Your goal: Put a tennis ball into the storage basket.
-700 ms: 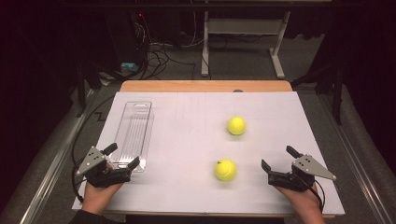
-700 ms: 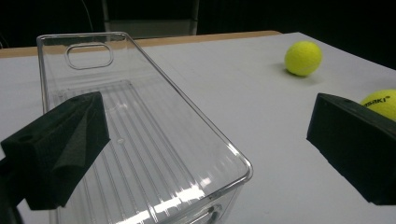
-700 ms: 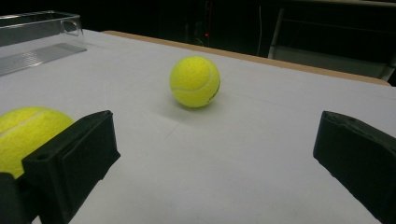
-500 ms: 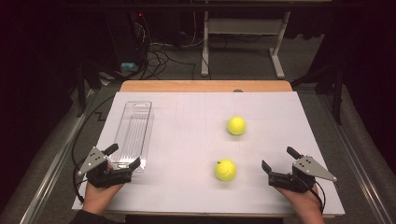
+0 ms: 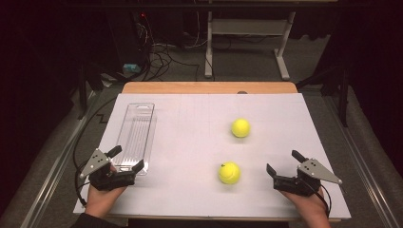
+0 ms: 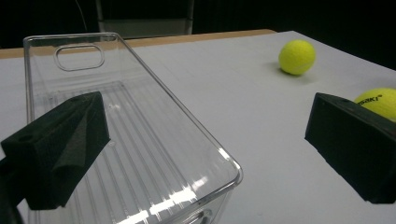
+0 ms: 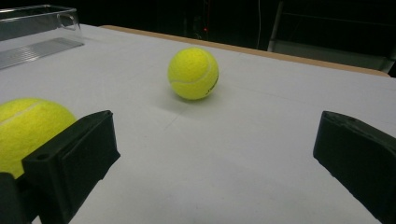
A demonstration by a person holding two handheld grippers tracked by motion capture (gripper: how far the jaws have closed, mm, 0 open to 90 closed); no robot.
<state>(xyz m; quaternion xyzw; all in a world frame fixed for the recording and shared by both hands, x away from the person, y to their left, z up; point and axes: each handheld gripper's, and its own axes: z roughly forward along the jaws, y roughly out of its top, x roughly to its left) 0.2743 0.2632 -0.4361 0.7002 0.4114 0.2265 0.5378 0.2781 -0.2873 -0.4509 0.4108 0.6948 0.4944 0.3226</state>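
Two yellow tennis balls lie on the white-covered table point(image 5: 190, 190): the far ball point(image 5: 240, 127) right of centre, the near ball point(image 5: 229, 172) closer to the front edge. A clear plastic tray point(image 5: 135, 135) lies lengthwise at the left, with nothing in it. My left gripper point(image 5: 128, 157) is open at the tray's near end; in the left gripper view point(image 6: 205, 112) its jaws straddle the tray's corner point(image 6: 140, 154), with both balls point(image 6: 297, 57) point(image 6: 380, 100) beyond. My right gripper point(image 5: 282, 161) is open just right of the near ball point(image 7: 28, 126), apart from it, and the far ball point(image 7: 193, 73) lies ahead.
The table's wooden back edge point(image 5: 209, 88) shows past the white cover. Behind it, cables point(image 5: 157, 52) trail over a dark floor and white desk legs point(image 5: 247, 47) stand there. The tray's far end point(image 7: 37, 18) sits at the upper left of the right gripper view.
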